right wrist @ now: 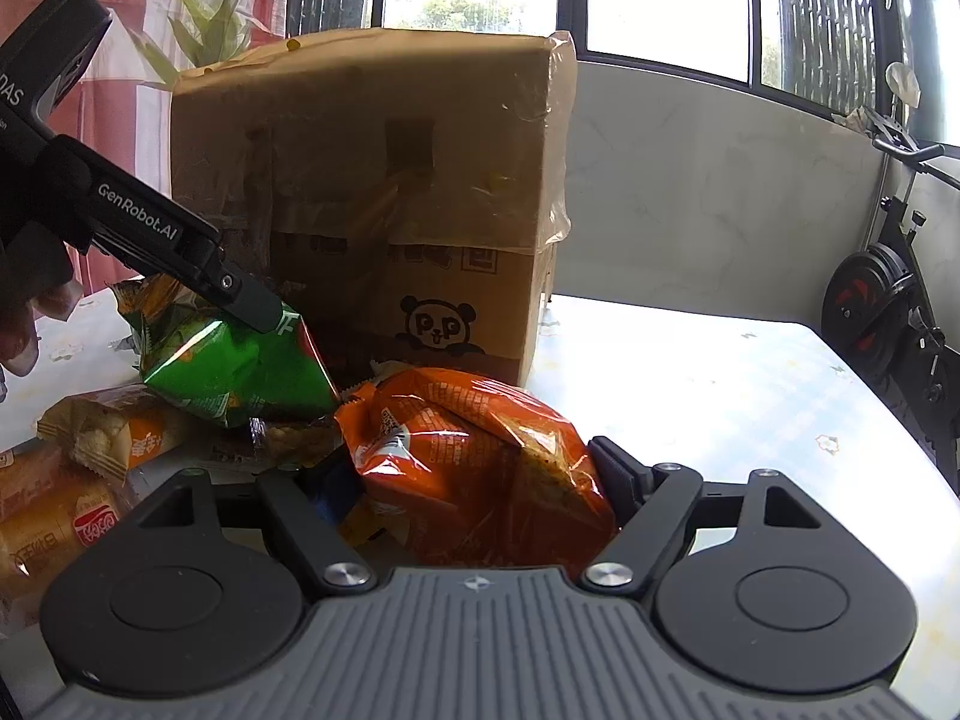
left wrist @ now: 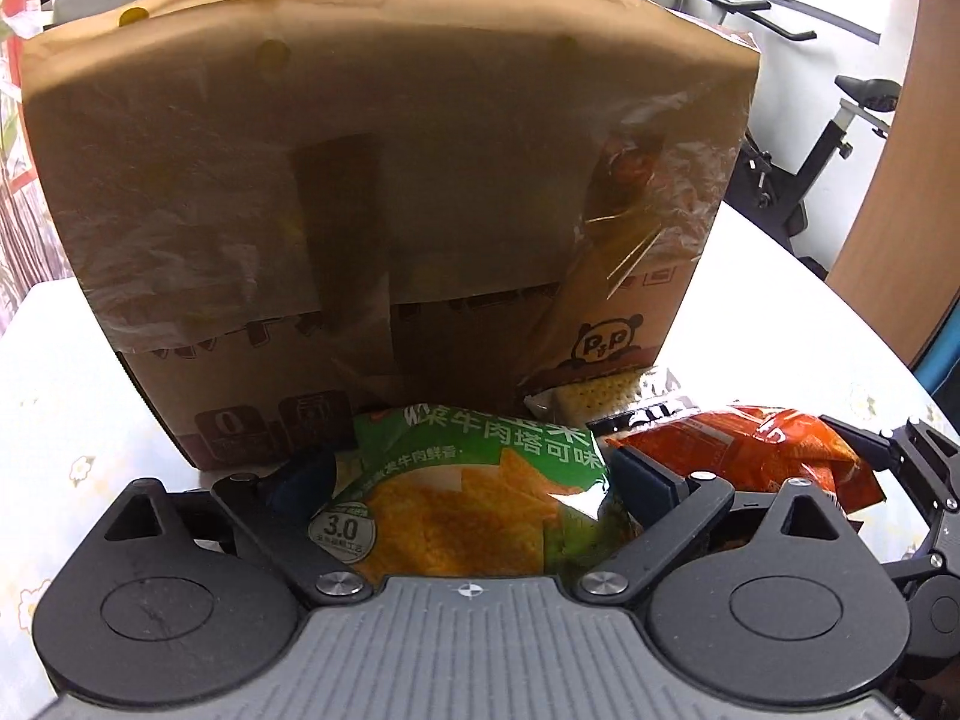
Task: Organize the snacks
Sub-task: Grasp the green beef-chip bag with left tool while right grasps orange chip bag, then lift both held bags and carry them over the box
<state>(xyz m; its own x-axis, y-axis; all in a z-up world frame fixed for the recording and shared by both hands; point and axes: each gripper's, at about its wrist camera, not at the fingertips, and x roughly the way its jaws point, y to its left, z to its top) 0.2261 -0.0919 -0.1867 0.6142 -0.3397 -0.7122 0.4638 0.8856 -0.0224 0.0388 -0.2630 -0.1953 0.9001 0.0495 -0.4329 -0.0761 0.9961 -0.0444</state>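
Note:
A green chip bag (left wrist: 468, 480) lies in front of the tall cardboard box (left wrist: 390, 150), between the fingers of my left gripper (left wrist: 468, 468). Those jaws stand wide and the pads sit just off the bag's sides. In the right wrist view one left finger (right wrist: 252, 300) rests against the top of the green bag (right wrist: 240, 366). My right gripper (right wrist: 468, 468) is shut on a crumpled orange snack bag (right wrist: 480, 456), a pad pressing each side. The orange bag (left wrist: 750, 450) lies right of the green one.
A wafer pack (right wrist: 108, 432) and bread packs (right wrist: 48, 528) lie at the left on the white table (right wrist: 720, 390). A cracker pack (left wrist: 594, 396) leans by the box (right wrist: 372, 150). An exercise bike (right wrist: 888, 300) stands beyond the table's right edge. A hand (right wrist: 24, 324) is at the far left.

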